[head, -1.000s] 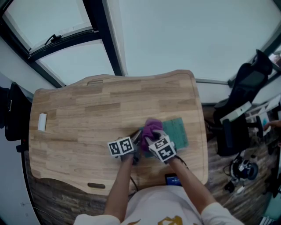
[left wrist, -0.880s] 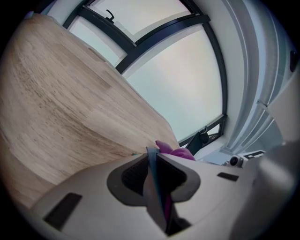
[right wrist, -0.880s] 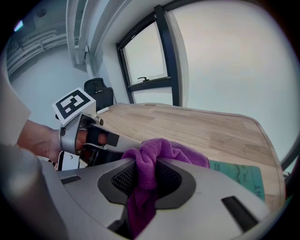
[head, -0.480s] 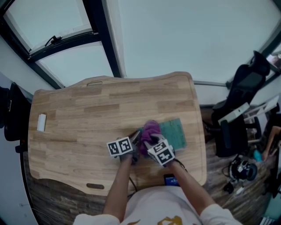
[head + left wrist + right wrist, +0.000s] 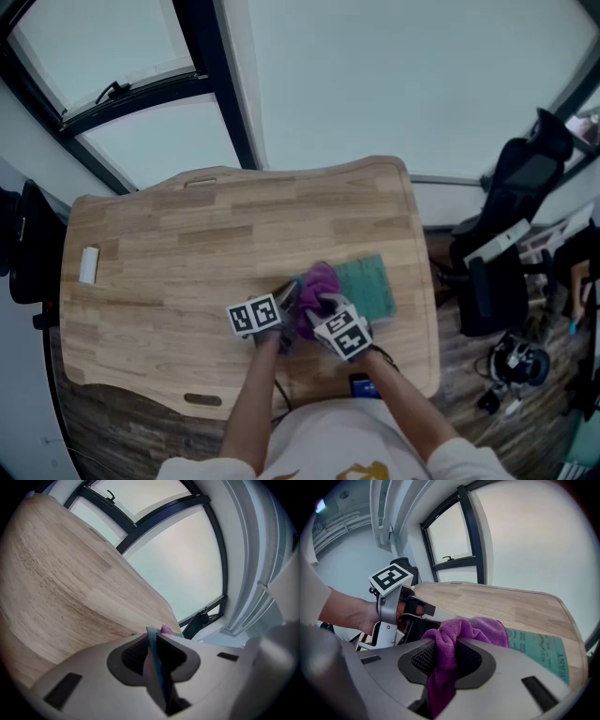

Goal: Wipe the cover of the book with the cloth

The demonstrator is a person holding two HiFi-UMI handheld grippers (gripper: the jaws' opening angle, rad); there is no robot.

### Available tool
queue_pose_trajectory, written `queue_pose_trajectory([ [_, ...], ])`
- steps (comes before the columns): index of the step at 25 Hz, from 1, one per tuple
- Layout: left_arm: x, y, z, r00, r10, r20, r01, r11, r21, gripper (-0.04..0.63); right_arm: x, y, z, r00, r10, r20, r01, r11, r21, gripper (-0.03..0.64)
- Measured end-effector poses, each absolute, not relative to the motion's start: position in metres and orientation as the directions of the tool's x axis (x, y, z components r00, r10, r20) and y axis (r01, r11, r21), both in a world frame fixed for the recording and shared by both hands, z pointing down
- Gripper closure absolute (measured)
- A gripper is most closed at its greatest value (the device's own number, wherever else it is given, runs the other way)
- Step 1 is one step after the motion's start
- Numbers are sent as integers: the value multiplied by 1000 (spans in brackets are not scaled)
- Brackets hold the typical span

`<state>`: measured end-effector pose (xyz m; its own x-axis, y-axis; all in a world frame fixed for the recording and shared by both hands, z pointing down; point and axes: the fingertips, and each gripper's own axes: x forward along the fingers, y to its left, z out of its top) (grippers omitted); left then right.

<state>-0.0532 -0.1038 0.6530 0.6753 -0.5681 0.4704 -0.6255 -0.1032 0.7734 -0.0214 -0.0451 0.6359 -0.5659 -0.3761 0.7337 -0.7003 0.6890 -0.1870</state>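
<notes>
A green book (image 5: 367, 286) lies flat on the wooden table (image 5: 187, 244), near its right front. My left gripper (image 5: 287, 302) is at the book's left edge, shut on that thin dark edge (image 5: 152, 654). My right gripper (image 5: 319, 307) is shut on a bunched purple cloth (image 5: 318, 283), which rests on the left part of the cover. In the right gripper view the cloth (image 5: 473, 627) fills the jaws, the green cover (image 5: 540, 651) stretches to the right, and the left gripper (image 5: 401, 609) stands close on the left. The cloth hides the book's left part.
A small white object (image 5: 89, 263) lies at the table's far left. A blue item (image 5: 364, 384) sits at the near edge by my right arm. A black chair (image 5: 511, 234) and clutter stand right of the table. Windows (image 5: 375, 84) run behind the far edge.
My right gripper has drawn the purple cloth a little toward me and to the left over the cover. The left gripper keeps its hold on the book's edge.
</notes>
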Motion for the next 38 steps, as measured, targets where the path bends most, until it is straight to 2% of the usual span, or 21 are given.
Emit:
queue_pose_trajectory([
  [25,-54,-105,653,678,-568,467,-621,-104,777,538,-8,-40,640,-610,-327,722,-649,729,-218,540],
  [38,-53,-105,652,681,-565,466,-619,-104,779,538,27,-52,638,-586,-371,721,-703,675,-225,540],
])
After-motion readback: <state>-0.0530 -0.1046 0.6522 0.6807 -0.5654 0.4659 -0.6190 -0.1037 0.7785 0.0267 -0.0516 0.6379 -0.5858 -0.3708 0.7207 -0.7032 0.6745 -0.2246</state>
